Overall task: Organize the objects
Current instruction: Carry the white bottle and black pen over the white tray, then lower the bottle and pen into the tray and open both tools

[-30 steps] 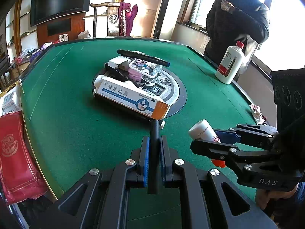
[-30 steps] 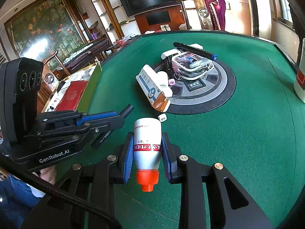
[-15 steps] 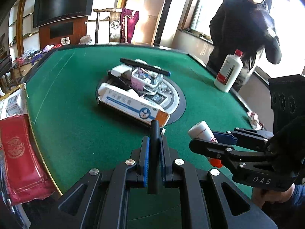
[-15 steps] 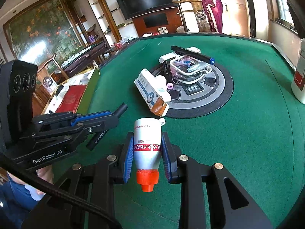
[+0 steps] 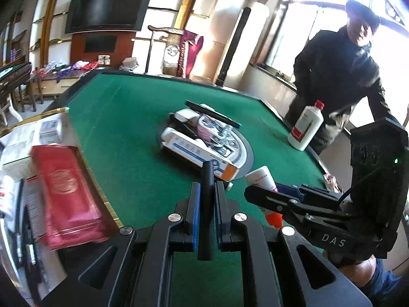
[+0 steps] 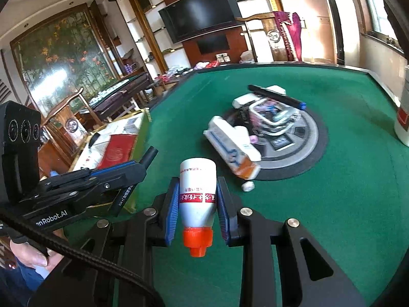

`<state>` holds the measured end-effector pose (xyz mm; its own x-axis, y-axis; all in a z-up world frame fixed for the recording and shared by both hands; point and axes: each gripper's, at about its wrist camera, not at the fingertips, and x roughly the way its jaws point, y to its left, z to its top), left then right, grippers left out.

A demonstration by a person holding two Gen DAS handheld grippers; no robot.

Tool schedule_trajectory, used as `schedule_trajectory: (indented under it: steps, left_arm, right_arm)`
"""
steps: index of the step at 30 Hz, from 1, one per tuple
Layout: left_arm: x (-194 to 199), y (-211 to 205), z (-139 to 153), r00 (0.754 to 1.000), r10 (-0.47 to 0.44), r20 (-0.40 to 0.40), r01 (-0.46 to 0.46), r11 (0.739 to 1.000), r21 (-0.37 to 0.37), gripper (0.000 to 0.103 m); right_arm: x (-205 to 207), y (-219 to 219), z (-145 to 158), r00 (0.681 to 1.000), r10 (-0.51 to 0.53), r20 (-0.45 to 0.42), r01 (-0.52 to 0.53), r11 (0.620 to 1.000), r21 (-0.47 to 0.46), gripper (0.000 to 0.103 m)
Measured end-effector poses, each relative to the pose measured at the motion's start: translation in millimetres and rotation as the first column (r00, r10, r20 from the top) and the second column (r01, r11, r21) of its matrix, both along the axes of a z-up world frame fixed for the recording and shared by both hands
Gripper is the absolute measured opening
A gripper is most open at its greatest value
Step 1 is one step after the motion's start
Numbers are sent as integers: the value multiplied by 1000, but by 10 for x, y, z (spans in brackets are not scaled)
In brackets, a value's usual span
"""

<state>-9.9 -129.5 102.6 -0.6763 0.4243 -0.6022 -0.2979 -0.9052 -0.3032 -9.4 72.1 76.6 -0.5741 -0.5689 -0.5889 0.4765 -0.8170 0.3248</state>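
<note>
The left gripper [image 5: 206, 202] is clamped on a slim black marker pen [image 5: 206, 204] that stands upright between its blue pads in the lower middle of the left wrist view; the right wrist view shows white print along the pen's barrel at lower left, too small to read. The right gripper [image 6: 197, 204] grips a small white plastic bottle with an orange nozzle cap [image 6: 197, 194], cap toward the camera, in the lower centre of its own view; a red band of white characters rings the bottle, and I cannot read them. White lettering on the gripper bodies is legible: "DAS" on the right one at lower right of the left wrist view, and "enRobot.AI", cut off at the start, on the left one at lower left of the right wrist view. Mid-frame on the green felt table [image 5: 122, 138], a long white carton with blue print and an orange end [image 5: 202, 153] lies at the edge of a round grey and black centre plate [image 5: 242, 153]; its text is blurred. On that plate sits a clear plastic box [image 5: 214, 128] holding small pink and mixed items that I cannot make out, with a second black pen with a blue end [image 6: 277, 97] lying across its top. A tall white bottle with a red cap and red label [image 5: 306, 125] stands at the table's right edge, near a person in dark clothes [image 5: 342, 76]. A red embossed packet [image 5: 66, 192] lies at lower left.
</note>
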Motion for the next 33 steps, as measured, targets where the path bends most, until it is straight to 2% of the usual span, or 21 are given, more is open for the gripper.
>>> schedule_trajectory:
  steps: [5, 11, 16, 24, 30, 33]
  left_arm:
    - [84, -341, 66, 997, 69, -16, -68, 997, 25, 8]
    - [207, -869, 87, 985, 173, -22, -171, 983, 72, 8]
    - [339, -1331, 59, 964, 266, -28, -262, 959, 105, 8]
    - [460, -1940, -142, 923, 386, 10, -383, 912, 146, 8]
    - [354, -2289, -295, 898, 439, 44, -441, 890, 120, 8]
    - [176, -2467, -399, 885, 458, 88, -465, 882, 83, 8]
  right_arm:
    - [91, -249, 42, 999, 47, -10, -47, 999, -15, 25]
    - [205, -646, 86, 992, 122, -21, -122, 992, -20, 25]
    - [303, -1028, 106, 980, 197, -22, -197, 980, -6, 25]
    - [477, -1641, 79, 951, 310, -16, -309, 950, 45, 25]
    - [461, -2136, -25, 932, 362, 22, -363, 927, 97, 25]
    - [391, -2348, -109, 928, 369, 43, -371, 920, 128, 25]
